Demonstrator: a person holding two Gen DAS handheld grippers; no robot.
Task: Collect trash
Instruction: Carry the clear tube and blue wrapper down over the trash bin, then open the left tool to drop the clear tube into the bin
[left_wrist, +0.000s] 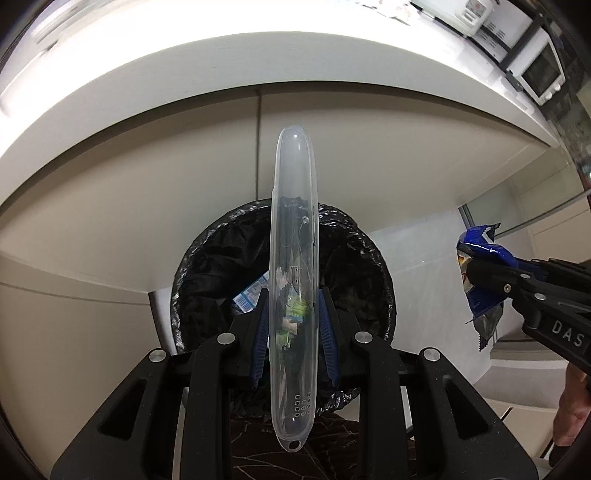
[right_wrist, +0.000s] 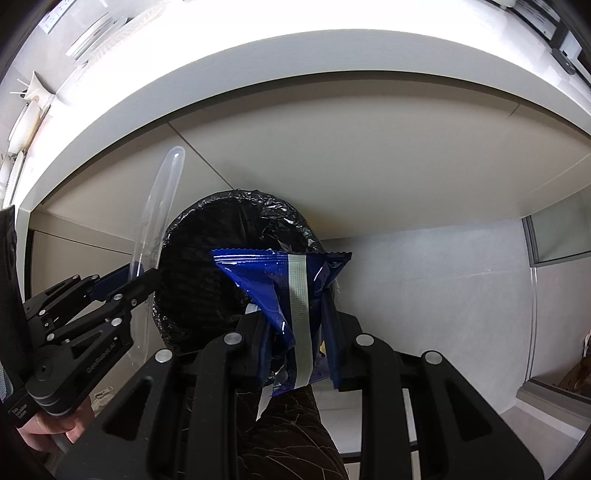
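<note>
Plastics, glossy and matt

We see a clear smooth plastic case (left_wrist: 293, 258), a glossy crinkled blue foil wrapper (right_wrist: 273, 284), a shiny wrinkled black bin liner (left_wrist: 354, 258), and matt black gripper arms.

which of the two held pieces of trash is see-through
The long clear plastic case in the left gripper. The blue snack wrapper in the right gripper is opaque foil.

Open bin mouth (left_wrist: 221, 266) under countertop (left_wrist: 258, 62)
</note>
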